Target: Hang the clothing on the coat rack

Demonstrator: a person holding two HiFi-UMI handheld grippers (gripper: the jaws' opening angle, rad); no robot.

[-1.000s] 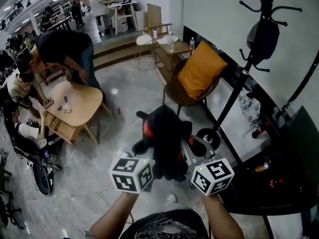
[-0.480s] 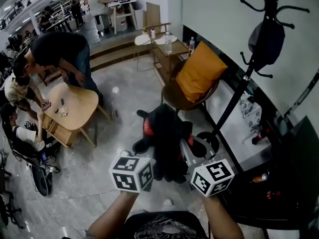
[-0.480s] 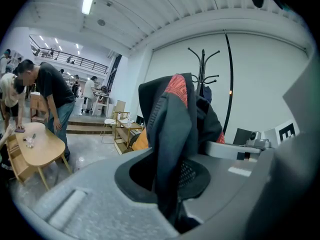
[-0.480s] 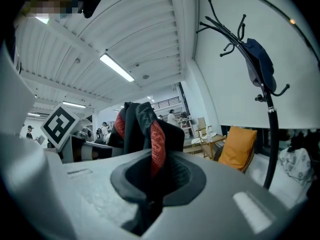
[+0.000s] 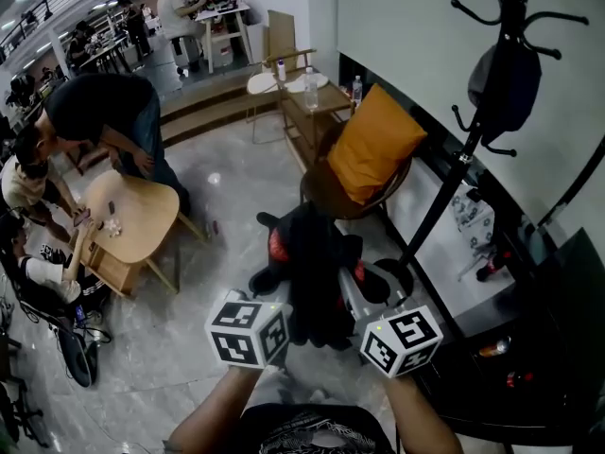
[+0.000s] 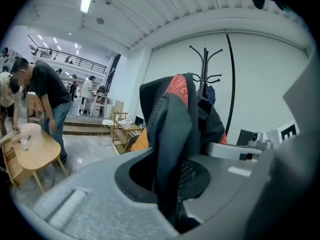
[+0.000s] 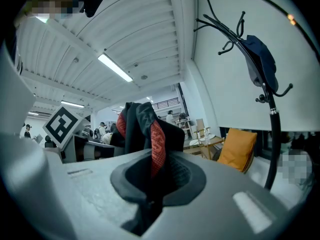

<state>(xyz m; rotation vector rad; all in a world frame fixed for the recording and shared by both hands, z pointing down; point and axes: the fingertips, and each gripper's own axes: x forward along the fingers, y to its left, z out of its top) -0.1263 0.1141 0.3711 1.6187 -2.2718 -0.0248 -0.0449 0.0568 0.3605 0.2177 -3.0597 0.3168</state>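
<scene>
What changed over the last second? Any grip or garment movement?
Very little. The head view has slid slightly, so the coat rack and the wooden table sit a touch lower in frame. Nothing was taken hold of or let go. The left gripper and right gripper both stay shut on the black-and-red garment, held in front of the person at the same spot, not yet on the rack.

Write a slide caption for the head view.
Left gripper and right gripper hold a black-and-red garment near the coat rack, where a dark cap hangs.
</scene>
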